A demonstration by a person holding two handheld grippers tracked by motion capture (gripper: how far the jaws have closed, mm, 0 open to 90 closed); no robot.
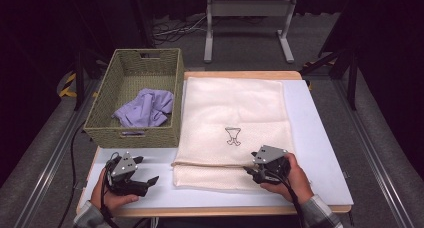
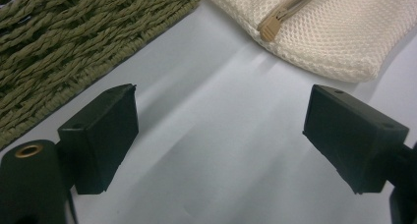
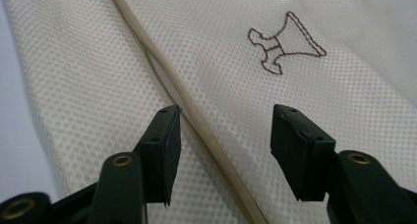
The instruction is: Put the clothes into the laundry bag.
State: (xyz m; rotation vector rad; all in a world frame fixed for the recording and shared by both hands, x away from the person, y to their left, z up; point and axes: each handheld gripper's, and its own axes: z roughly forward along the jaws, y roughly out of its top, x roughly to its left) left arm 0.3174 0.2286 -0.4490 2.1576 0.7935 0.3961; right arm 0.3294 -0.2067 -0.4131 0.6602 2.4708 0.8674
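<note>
I count one mesh bag [image 1: 235, 123] on the table [image 1: 320, 138], bearing one stitched emblem [image 1: 233, 136] and one zipper [image 3: 196, 121]. One basket [image 1: 135, 133] holds one purple cloth [image 1: 145, 108]. I hold two grippers, left [image 1: 145, 180] and right [image 1: 252, 171], each with two jaws.

The cream laundry bag [image 1: 235, 118] is a matt mesh cloth, all tiny holes, with a stitched brown emblem [image 3: 283, 42] and a smooth woven zip tape. The basket [image 1: 134, 133] looks like rough twisted straw, the worktop [image 1: 320, 153] is smooth matt white, and the tongs [image 3: 221, 150] are matt black plastic.
</note>
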